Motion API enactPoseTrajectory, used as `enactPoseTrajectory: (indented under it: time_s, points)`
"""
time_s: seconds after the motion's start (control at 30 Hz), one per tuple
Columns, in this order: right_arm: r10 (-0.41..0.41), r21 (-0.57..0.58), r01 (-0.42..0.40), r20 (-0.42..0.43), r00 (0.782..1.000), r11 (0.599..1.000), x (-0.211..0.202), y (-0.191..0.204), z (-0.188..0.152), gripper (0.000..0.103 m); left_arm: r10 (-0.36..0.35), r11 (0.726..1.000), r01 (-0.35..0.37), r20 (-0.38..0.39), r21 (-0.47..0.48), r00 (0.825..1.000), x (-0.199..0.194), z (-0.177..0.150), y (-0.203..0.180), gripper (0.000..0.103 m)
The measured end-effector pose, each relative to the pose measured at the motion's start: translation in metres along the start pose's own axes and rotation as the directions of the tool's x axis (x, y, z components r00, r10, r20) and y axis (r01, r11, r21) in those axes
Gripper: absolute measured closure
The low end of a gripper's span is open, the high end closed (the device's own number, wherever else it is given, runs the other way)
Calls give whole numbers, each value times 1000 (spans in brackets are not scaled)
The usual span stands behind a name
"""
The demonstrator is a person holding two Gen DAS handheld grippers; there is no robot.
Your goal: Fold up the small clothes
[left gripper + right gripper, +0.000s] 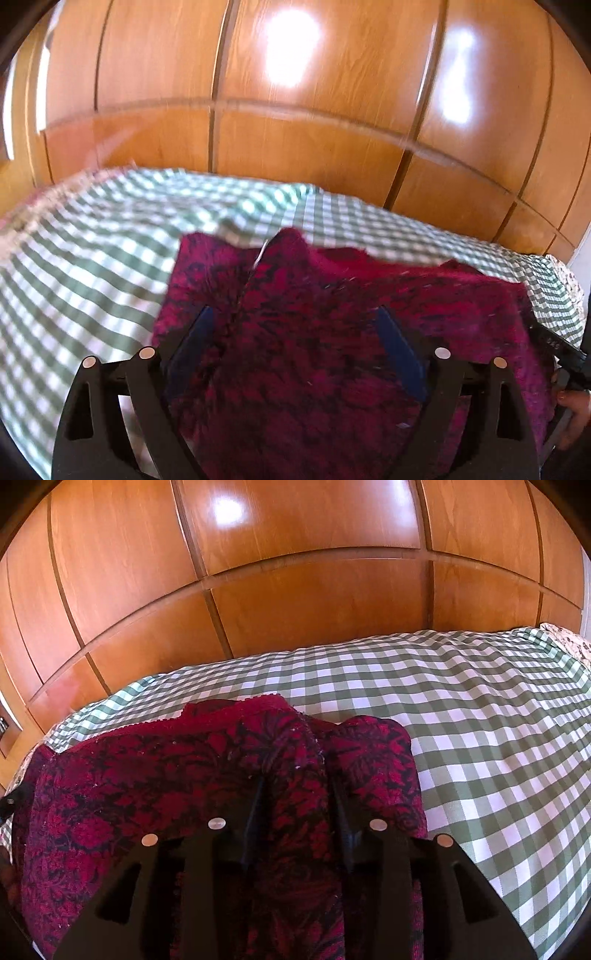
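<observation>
A small red and black patterned garment (332, 314) is seen lying on a green and white checked cloth (92, 258) that covers the bed. Behind the bed, at the far side, a wall of glossy wooden panels (295, 110) is seen, with bright light reflected on it.

In the left wrist view, the left gripper (295, 321) is held over the garment. Its fingers (400, 347) are spread wide, and the fabric is seen between and below them, but it is not pressed by the pads. The picture is blurred there. At the right edge of this view, part of the other black tool and a hand (570, 410) are seen beside the edge of the garment.

In the right wrist view, the right gripper (295, 786) is placed over the right part of the same garment (184, 775). Its fingers (341, 812) are only partly open, with a raised ridge of fabric lying in the gap between them. Whether the ridge is pinched by them cannot be told. To the right of the garment, the checked cloth (480, 720) is bare.
</observation>
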State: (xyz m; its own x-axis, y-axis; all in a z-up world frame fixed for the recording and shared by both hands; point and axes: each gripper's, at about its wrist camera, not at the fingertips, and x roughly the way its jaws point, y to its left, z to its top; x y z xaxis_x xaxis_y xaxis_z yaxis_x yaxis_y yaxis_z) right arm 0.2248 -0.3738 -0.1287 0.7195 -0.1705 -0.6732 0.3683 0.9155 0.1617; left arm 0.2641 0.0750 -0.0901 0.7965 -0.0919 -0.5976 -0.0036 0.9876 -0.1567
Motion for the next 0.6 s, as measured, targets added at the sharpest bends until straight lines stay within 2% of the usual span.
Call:
enactPoseTrajectory:
  time_s: [0.13, 0.17, 0.23, 0.27, 0.3, 0.33, 0.4, 0.5, 0.6]
  points:
    - [1, 4, -1, 5, 1000, 1000, -1, -1, -1, 66, 53, 999, -51, 130, -16, 990, -41, 0, -20, 15]
    - [1, 4, -1, 5, 1000, 1000, -1, -1, -1, 66, 51, 998, -47, 147, -30, 988, -47, -2, -25, 15]
    - [1, 4, -1, 6, 1000, 1000, -1, -1, -1, 66, -3, 999, 9, 151, -38, 989, -53, -7, -36, 15]
    - [-1, 3, 1, 6, 1000, 1000, -1, -1, -1, 66, -19, 1000, 22, 142, -21, 990, -52, -9, -44, 15]
    - [-2, 2, 2, 7, 1000, 1000, -1, -1, -1, 66, -29, 1000, 27, 123, 15, 992, -48, -10, -55, 21]
    - [-5, -1, 5, 7, 1000, 1000, -1, -1, -1, 66, -36, 997, 28, 95, 79, 995, -40, -12, -69, 32]
    - [-5, -2, 5, 7, 1000, 1000, -1, 0, -1, 66, -27, 986, 18, 55, 168, 998, -26, -15, -88, 38]
    - [-5, -3, 5, 6, 1000, 1000, -2, 0, 0, 66, -29, 977, 33, -21, 213, 999, 7, -14, -107, 45]
    - [-9, -6, 9, 5, 1000, 1000, -2, 0, 0, 65, 13, 972, 10, -98, 234, 995, 44, -12, -113, 45]
